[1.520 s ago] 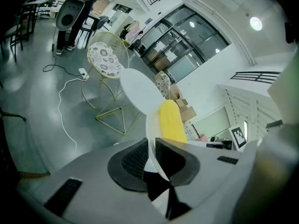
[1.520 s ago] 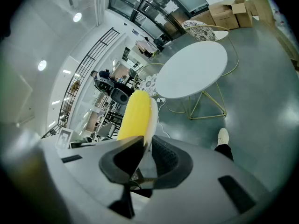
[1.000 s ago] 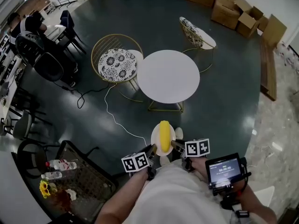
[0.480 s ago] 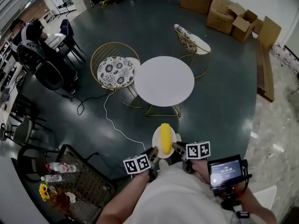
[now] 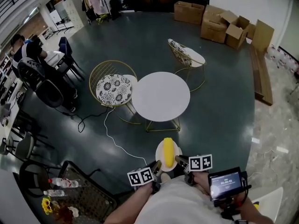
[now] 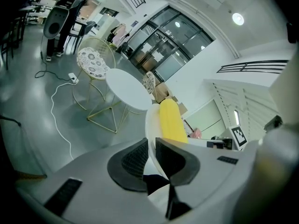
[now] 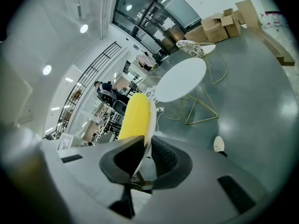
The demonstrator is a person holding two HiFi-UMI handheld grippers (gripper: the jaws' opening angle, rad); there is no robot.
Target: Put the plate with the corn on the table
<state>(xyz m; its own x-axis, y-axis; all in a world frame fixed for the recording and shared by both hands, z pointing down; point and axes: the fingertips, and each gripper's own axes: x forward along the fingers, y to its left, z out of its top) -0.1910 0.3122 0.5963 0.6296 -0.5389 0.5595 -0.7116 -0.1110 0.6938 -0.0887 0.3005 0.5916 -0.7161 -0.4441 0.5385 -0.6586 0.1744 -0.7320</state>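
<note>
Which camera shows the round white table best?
The head view: it looks down on the round white table, showing its whole top and the chairs beside it. The left gripper view and right gripper view show it only slantwise, beyond the plate and corn.

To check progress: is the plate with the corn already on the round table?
No, the left claw and right claw hold the plate and corn short of the table.

Table [image 5: 161, 96] flanked by 2 chairs [image 5: 113, 88]
</note>
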